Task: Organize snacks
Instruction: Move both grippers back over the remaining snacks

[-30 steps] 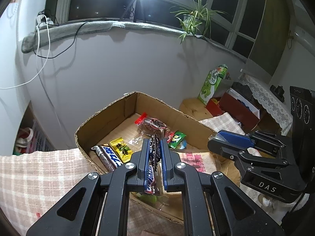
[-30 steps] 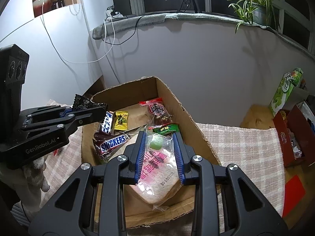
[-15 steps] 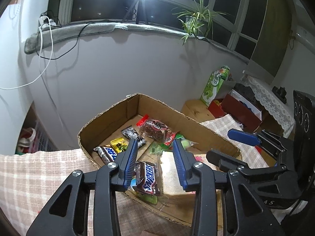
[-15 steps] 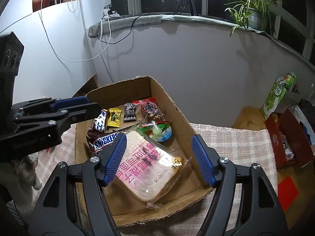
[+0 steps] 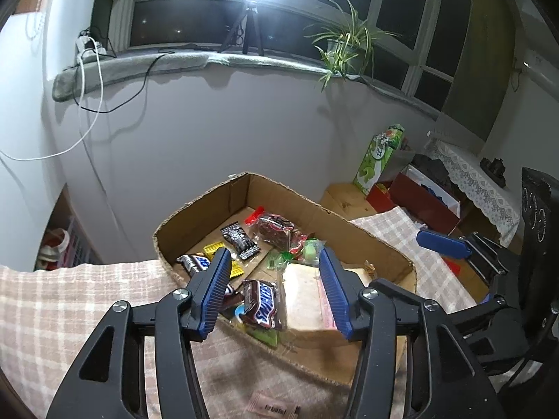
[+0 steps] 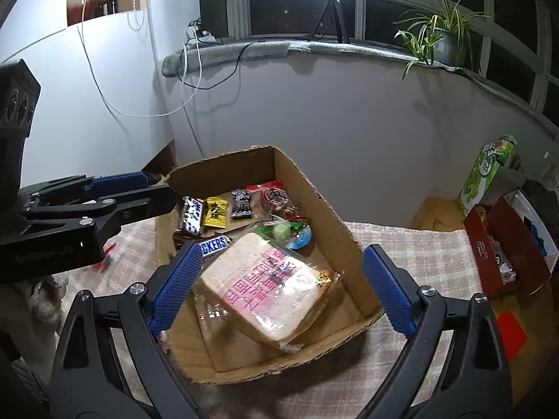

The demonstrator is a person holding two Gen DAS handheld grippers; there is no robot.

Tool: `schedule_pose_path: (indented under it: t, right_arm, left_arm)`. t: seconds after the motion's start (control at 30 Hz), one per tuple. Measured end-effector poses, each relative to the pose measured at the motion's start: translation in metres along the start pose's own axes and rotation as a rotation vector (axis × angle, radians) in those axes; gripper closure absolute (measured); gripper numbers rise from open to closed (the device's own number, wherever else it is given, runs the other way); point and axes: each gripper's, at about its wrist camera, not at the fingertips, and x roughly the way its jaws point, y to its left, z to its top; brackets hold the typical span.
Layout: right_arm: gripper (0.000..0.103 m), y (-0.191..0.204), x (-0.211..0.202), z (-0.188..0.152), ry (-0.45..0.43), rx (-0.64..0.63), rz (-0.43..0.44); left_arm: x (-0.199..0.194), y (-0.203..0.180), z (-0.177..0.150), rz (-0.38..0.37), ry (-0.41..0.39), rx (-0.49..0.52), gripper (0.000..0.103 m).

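Release step, both sides. My right gripper (image 6: 279, 286) has its jaws opening, near full spread, nothing pinched: the wrapped bread slice (image 6: 269, 282) lies free between the pads, in the near half of the cardboard box (image 6: 335, 223), tilted, its low corner toward 5 o'clock. My left gripper (image 5: 276, 289) has its jaws opening too, about mid-spread and empty; the Snickers bar (image 5: 262, 303) sits loose between them at the box's near wall, with the bread just beside it at 3 o'clock. Other snacks in the box, right view: a dark bar with blue-and-white lettering (image 6: 192, 214) at 10 o'clock, a yellow candy (image 6: 216, 212) and a black-and-white wrapper (image 6: 241, 203) in a row toward 12, a red-trimmed clear pack (image 6: 274, 199) at 1 o'clock, and a green and blue jelly cup (image 6: 290, 234) touching the bread's far edge. The box rests on a checked cloth (image 6: 401, 244). Judgement: both drops look done and the box is mostly filled. Next move calls for finishing the spread, then lifting both grippers straight back so the pads don't drag the bread's wrapper or the Snickers out over the near wall. One small sachet (image 5: 274, 408) lies on the cloth at 6 o'clock in the left view, outside the box; likely the next pick. It's flat, so it needs a low, narrow pinch.
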Motion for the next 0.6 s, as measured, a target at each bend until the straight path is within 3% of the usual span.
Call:
schedule_pose_path:
  t: [0.6]
  right_arm:
    - [0.008,0.045,-0.040,-0.034,-0.026,-0.028,0.084]
  left_arm:
    - [-0.056,0.039,-0.025,0.027,-0.037,-0.057,0.048]
